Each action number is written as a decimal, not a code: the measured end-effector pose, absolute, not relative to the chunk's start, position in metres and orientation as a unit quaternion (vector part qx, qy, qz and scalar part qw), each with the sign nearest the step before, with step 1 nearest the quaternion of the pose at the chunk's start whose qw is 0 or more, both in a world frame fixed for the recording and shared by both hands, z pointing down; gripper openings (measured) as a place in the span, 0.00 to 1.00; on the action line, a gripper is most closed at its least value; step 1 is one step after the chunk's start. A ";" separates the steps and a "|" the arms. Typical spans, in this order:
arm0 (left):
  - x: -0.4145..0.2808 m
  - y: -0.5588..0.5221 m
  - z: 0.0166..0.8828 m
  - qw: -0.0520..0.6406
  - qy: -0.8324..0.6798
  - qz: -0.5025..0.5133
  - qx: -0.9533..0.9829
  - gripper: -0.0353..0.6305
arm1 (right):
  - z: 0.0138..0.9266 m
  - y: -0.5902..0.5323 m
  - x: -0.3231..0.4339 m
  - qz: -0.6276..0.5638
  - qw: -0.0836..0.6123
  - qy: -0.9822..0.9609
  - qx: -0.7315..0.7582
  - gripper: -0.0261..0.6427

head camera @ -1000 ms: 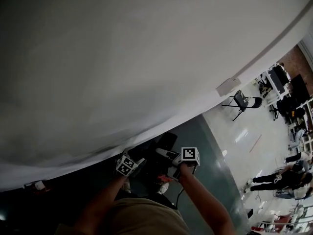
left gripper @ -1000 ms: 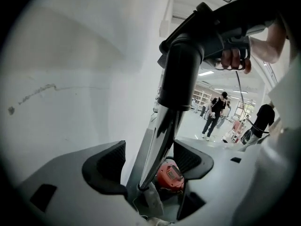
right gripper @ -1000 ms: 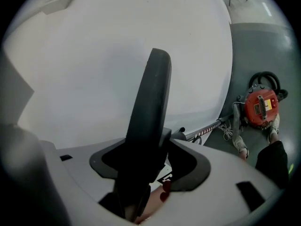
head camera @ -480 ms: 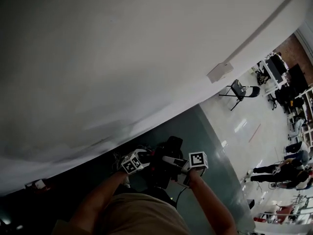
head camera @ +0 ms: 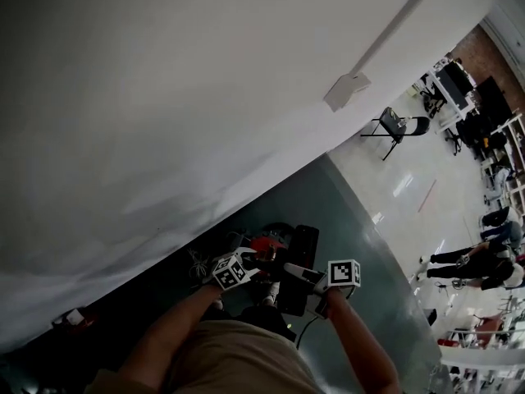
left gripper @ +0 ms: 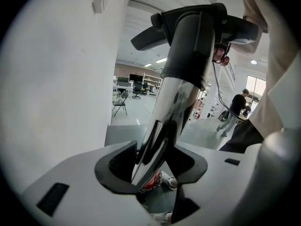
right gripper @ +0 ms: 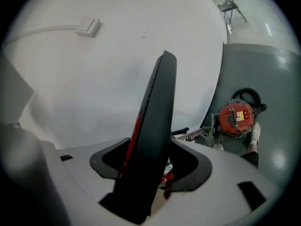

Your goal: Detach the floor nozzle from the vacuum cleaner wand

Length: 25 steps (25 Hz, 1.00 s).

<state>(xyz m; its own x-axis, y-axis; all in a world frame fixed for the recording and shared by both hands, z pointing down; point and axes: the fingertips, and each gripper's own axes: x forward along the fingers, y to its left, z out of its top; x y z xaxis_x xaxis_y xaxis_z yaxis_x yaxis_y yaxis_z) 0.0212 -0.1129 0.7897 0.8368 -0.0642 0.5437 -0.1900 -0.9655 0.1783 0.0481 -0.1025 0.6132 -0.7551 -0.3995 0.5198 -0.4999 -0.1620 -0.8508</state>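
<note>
The black floor nozzle point(head camera: 300, 279) stands on edge between my hands, above a grey mat. My right gripper point(right gripper: 146, 166) is shut on the nozzle's flat black body point(right gripper: 153, 126), which rises between its jaws. The chrome wand point(left gripper: 162, 126) runs up through my left gripper point(left gripper: 153, 171) to a dark grey collar point(left gripper: 190, 46) at the nozzle. The left jaws have just been closing and now press on the wand. In the head view the left gripper point(head camera: 239, 268) and right gripper point(head camera: 318, 279) sit close together. The red vacuum body point(head camera: 267, 247) lies just beyond them.
A white wall point(head camera: 164, 97) with a socket box point(head camera: 346, 90) fills the upper left. The red vacuum body point(right gripper: 236, 118) and its hose lie on the grey mat point(head camera: 353, 236). A folding chair point(head camera: 398, 125) and people point(head camera: 467, 261) are farther off, on the right.
Both grippers and the nozzle have shifted right in the head view, and the left gripper has drawn closer to the nozzle. The red vacuum body now shows beyond them.
</note>
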 end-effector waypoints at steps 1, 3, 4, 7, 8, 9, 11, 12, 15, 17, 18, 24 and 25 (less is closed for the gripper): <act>0.025 -0.114 0.791 0.116 -0.066 0.276 0.952 0.35 | 0.617 -0.103 0.055 0.677 0.036 -0.645 0.353 0.42; 0.031 -0.115 0.794 0.128 -0.065 0.269 0.952 0.35 | 0.618 -0.102 0.059 0.686 0.016 -0.635 0.355 0.42; 0.033 -0.115 0.796 0.134 -0.064 0.265 0.953 0.35 | 0.616 -0.101 0.058 0.689 0.002 -0.632 0.353 0.42; 0.037 -0.112 0.798 0.139 -0.060 0.261 0.953 0.35 | 0.614 -0.100 0.063 0.675 -0.033 -0.650 0.347 0.42; 0.038 -0.111 0.797 0.132 -0.060 0.262 0.954 0.35 | 0.613 -0.099 0.064 0.670 -0.044 -0.655 0.345 0.42; 0.039 -0.110 0.797 0.121 -0.059 0.266 0.955 0.35 | 0.612 -0.098 0.065 0.668 -0.051 -0.658 0.344 0.42; 0.040 -0.107 0.796 0.084 -0.059 0.282 0.954 0.34 | 0.614 -0.094 0.068 0.669 -0.037 -0.657 0.346 0.42; 0.040 -0.106 0.796 0.060 -0.059 0.296 0.952 0.33 | 0.615 -0.093 0.071 0.668 -0.017 -0.659 0.346 0.42; 0.042 -0.104 0.798 0.004 -0.057 0.327 0.943 0.29 | 0.607 -0.095 0.070 0.635 0.070 -0.691 0.339 0.41; 0.043 -0.106 0.799 0.000 -0.054 0.329 0.943 0.29 | 0.602 -0.098 0.067 0.604 0.117 -0.709 0.344 0.42; 0.042 -0.106 0.800 0.002 -0.052 0.326 0.944 0.29 | 0.602 -0.098 0.065 0.599 0.124 -0.710 0.348 0.41; 0.042 -0.104 0.799 0.005 -0.060 0.326 0.944 0.29 | 0.602 -0.094 0.066 0.577 0.145 -0.732 0.332 0.41; 0.042 -0.104 0.799 0.006 -0.061 0.326 0.943 0.29 | 0.603 -0.094 0.067 0.566 0.153 -0.738 0.333 0.41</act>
<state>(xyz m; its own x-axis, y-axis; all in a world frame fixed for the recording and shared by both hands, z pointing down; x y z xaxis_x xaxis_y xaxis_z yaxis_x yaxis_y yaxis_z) 0.0425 -0.1041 0.7992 0.7802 -0.1112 0.6156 -0.1184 -0.9925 -0.0293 0.0666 -0.0937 0.6027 -0.7315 -0.3186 0.6029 -0.6649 0.1372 -0.7342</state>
